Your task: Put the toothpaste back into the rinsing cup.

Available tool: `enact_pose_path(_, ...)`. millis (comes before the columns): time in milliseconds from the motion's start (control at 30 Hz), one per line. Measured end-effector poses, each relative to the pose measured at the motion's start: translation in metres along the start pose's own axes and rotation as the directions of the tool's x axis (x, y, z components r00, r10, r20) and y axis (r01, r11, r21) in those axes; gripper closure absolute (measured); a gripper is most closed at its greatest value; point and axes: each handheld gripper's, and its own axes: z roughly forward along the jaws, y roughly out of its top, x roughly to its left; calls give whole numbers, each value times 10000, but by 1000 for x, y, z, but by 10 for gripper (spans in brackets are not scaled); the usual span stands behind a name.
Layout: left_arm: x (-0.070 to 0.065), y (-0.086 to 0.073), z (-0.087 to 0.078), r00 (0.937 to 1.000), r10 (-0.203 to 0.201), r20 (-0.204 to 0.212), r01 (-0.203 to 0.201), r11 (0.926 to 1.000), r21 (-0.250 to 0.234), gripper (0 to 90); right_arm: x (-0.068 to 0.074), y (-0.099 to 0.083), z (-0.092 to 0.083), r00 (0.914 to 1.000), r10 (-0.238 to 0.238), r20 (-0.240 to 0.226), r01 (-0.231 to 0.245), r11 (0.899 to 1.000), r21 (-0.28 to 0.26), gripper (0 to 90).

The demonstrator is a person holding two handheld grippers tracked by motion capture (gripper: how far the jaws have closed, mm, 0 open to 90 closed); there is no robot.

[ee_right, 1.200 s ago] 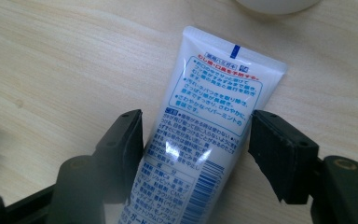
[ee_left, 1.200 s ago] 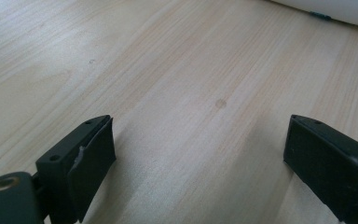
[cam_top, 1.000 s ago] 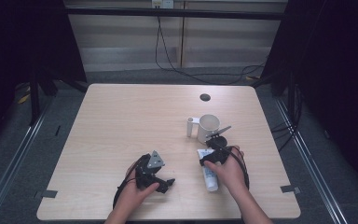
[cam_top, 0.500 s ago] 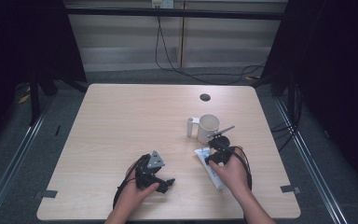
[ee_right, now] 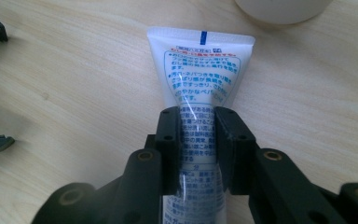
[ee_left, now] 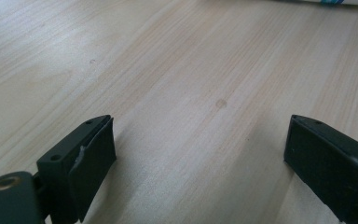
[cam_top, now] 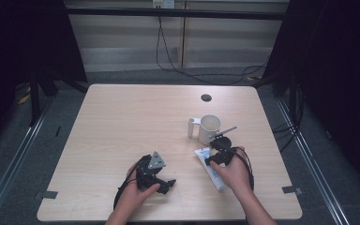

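A white toothpaste tube [ee_right: 200, 70] with blue and red print lies flat on the wooden table [cam_top: 122, 122], its crimped end toward a cream mug [cam_top: 209, 129]. My right gripper [ee_right: 198, 135] is shut on the tube's middle, both pads pressing its sides. Its jaws have just closed in and eased open a touch with the tube between them. In the high view the right gripper [cam_top: 212, 159] sits just below the mug over the tube [cam_top: 205, 157]. My left gripper [ee_left: 200, 158] rests low over bare wood, open and holding nothing. In the high view the left gripper [cam_top: 168, 183] is at the front centre.
The mug's base [ee_right: 282, 9] stands just beyond the tube's crimped end. A thin grey stick [cam_top: 227, 130] juts out at the mug's right side. A dark round hole [cam_top: 206, 97] is set in the table's far part. Cables trail across the floor behind.
The right gripper's jaws have closed onto the tube, and the tube's end near the mug now lies slightly further left. The left hand has kept still.
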Motion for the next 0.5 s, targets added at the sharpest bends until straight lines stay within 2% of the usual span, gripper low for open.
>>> enact_pose_path(67,0,0,0,10000,3,1,-3,10000,3,86,1,0,2,10000,9,-12,-9,10000,-7,669)
enact_pose_path(133,0,0,0,10000,11,3,-11,10000,9,86,3,0,7,10000,5,51,-6,9998,180,588)
enact_pose_path(267,0,0,0,10000,8,3,-8,10000,5,86,4,1,13,9996,1,276,-5,9999,140,536)
enact_pose_path(400,0,0,0,10000,8,3,-8,10000,4,86,2,2,16,9996,0,288,-7,9997,230,520)
enact_pose_path(500,0,0,0,10000,14,2,-14,10000,6,86,3,2,18,9989,-82,452,68,9995,321,470)
